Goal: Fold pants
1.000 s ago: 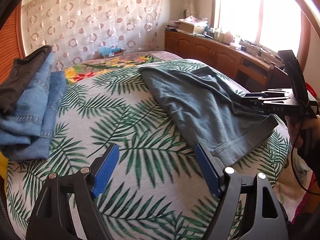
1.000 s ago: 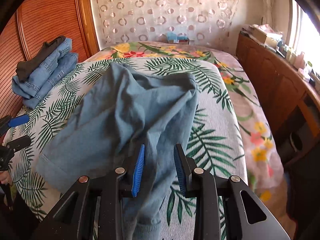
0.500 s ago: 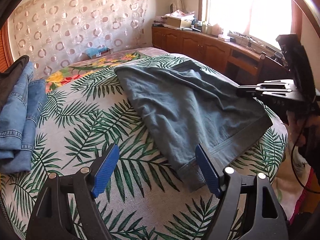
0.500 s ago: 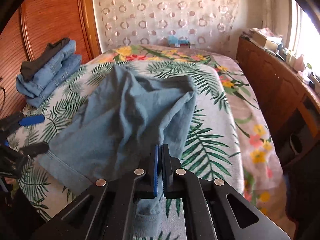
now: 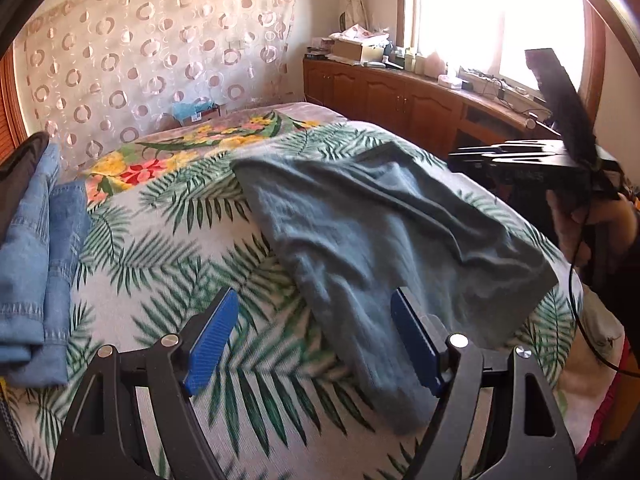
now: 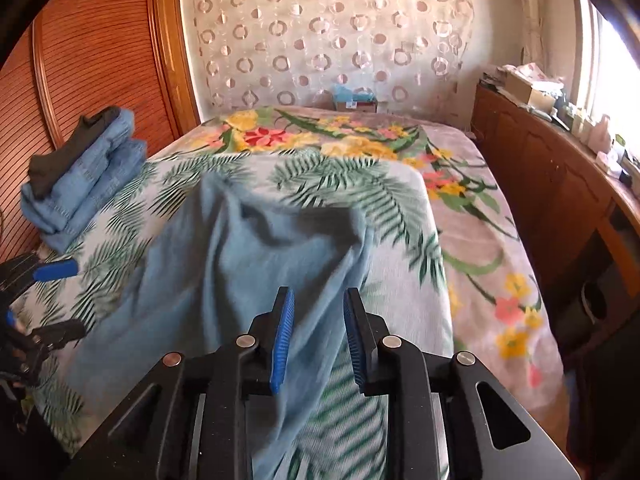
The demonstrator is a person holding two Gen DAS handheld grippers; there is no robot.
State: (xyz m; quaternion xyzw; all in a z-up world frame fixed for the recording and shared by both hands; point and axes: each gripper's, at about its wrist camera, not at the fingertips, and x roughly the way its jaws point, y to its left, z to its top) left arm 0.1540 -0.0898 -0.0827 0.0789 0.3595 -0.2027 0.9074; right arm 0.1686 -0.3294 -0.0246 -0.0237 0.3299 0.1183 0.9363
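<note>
The blue-grey pants [image 6: 240, 264] lie rumpled across the palm-leaf bedspread [image 5: 168, 264], one leg running toward the near edge of the bed. The right gripper [image 6: 316, 336] is opening its jaws, a fold of the leg cloth between the blue pads but not pressed. The left gripper [image 5: 312, 340] stands wide over the bedspread, with the hem end beside its right pad and nothing gripped. A stack of folded jeans [image 6: 88, 176] sits at the far left (dark garment on top). No writing is legible anywhere.
</note>
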